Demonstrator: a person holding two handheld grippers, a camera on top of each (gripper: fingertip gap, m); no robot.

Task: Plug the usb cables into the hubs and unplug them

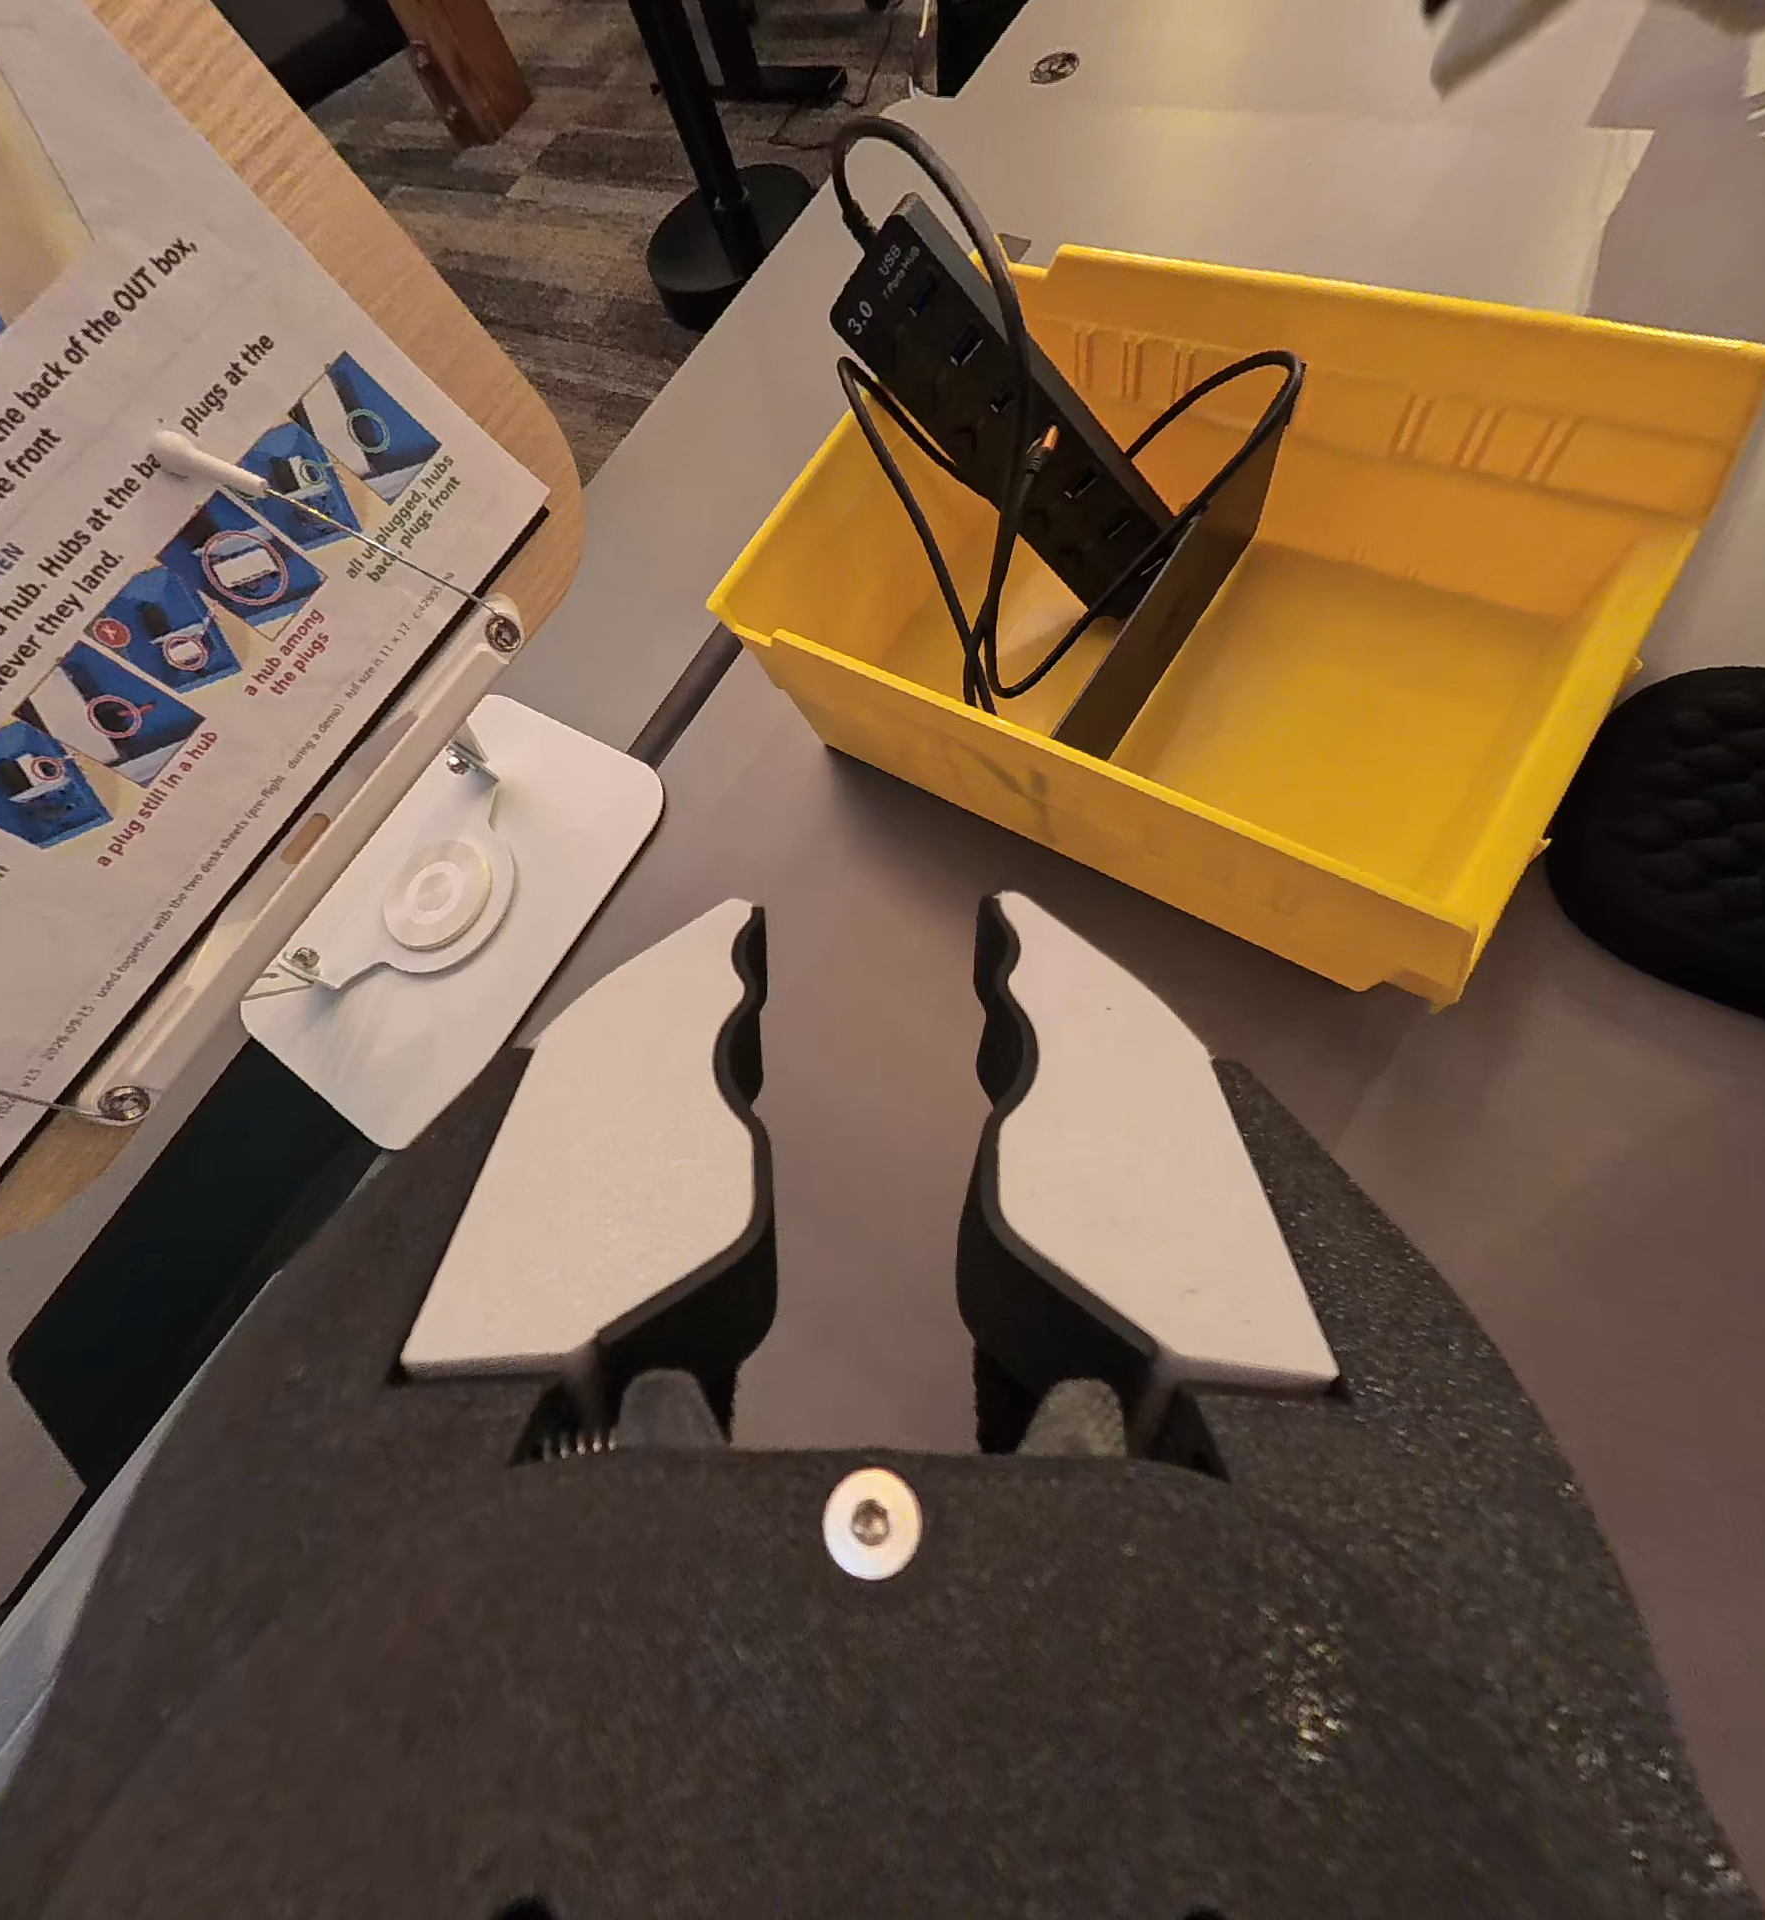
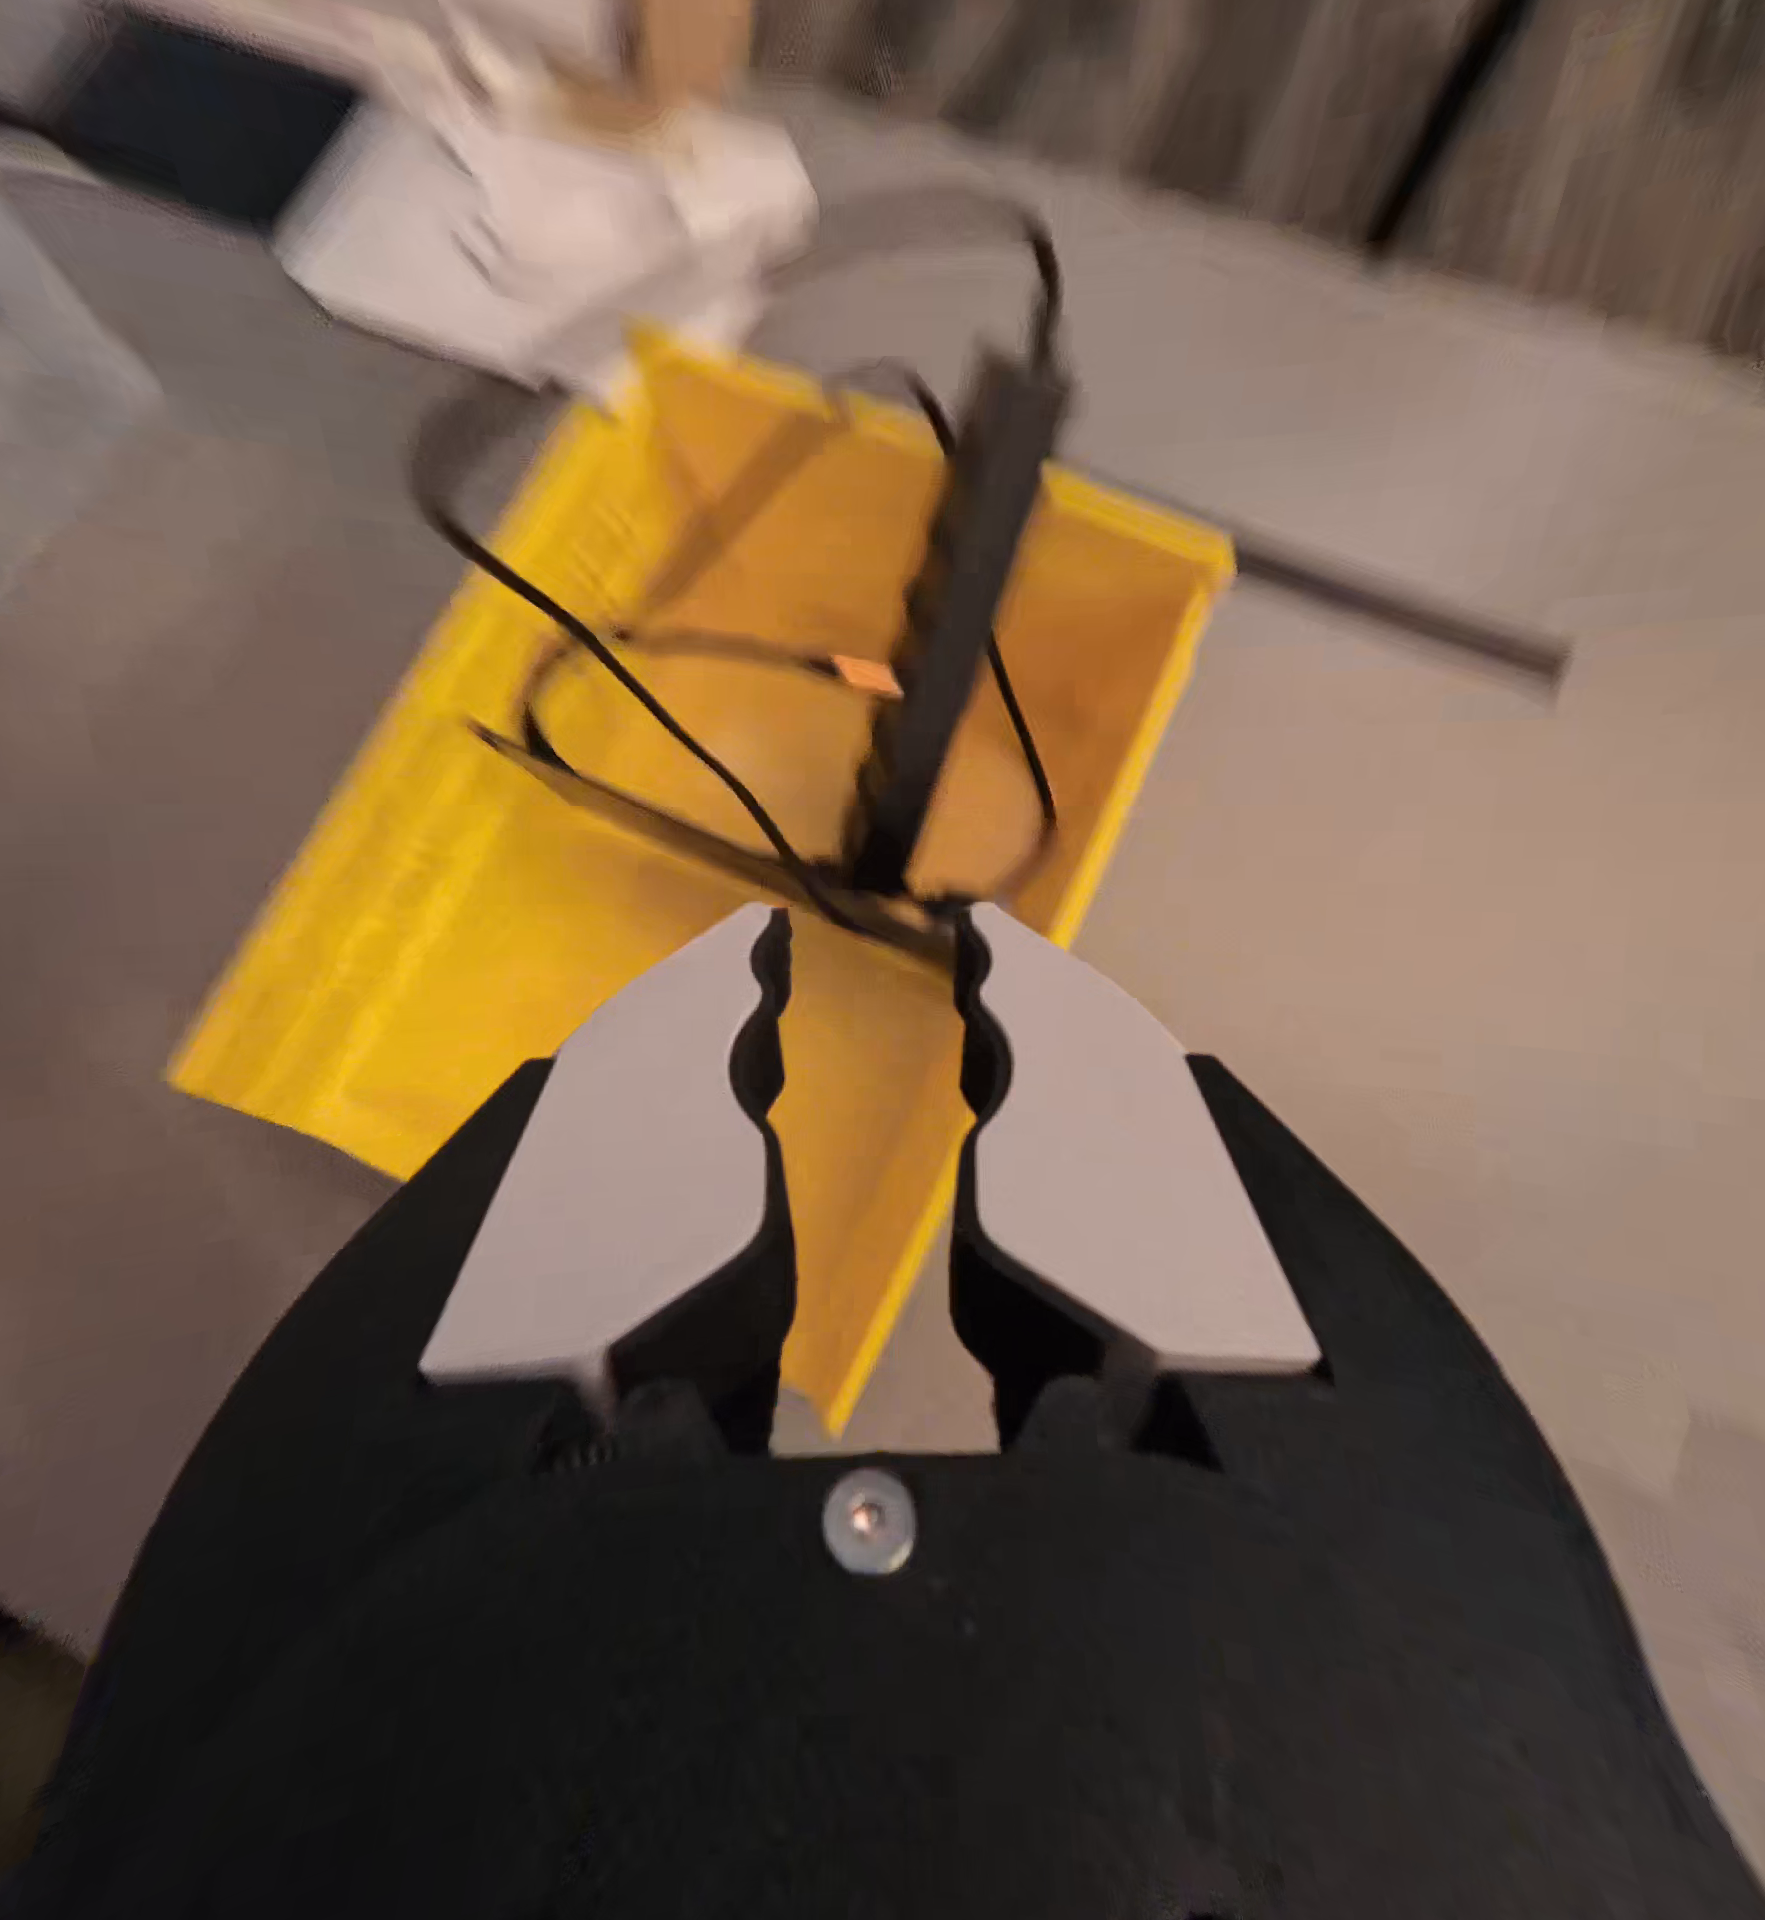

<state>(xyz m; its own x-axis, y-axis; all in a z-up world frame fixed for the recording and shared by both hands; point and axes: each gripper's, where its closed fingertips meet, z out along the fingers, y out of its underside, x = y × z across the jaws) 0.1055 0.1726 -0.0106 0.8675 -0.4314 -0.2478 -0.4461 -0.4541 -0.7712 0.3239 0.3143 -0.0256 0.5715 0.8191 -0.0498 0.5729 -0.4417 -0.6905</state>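
A yellow bin (image 1: 1117, 821) stands on the grey table, split by a black divider (image 1: 1169, 623). A black USB hub (image 1: 992, 384) leans upright in its far-left compartment, with its black cable (image 1: 919, 520) looped around it and a plug end (image 1: 1039, 452) near its ports. My left gripper (image 1: 867, 914) is open and empty over bare table, short of the bin. The right wrist view is blurred. It shows the bin (image 2: 421, 935), the hub (image 2: 971, 582) on end and the plug (image 2: 862, 673). My right gripper (image 2: 873, 920) is open, its tips close to the divider (image 2: 649, 810) and the hub's lower end.
An instruction sheet on a wooden stand (image 1: 130, 623) with a white base plate (image 1: 462, 914) stands at the left. A black mesh pad (image 1: 1709, 831) lies right of the bin. The table edge and carpeted floor with black post bases (image 1: 722, 239) lie beyond the bin. The gap from one gripper's tips to the other's is roughly 25 cm. My right gripper's tips are some 12 cm from the plug (image 2: 862, 673). The hub (image 2: 971, 582) is about 12 cm from my right fingertips and 30 cm from my left.
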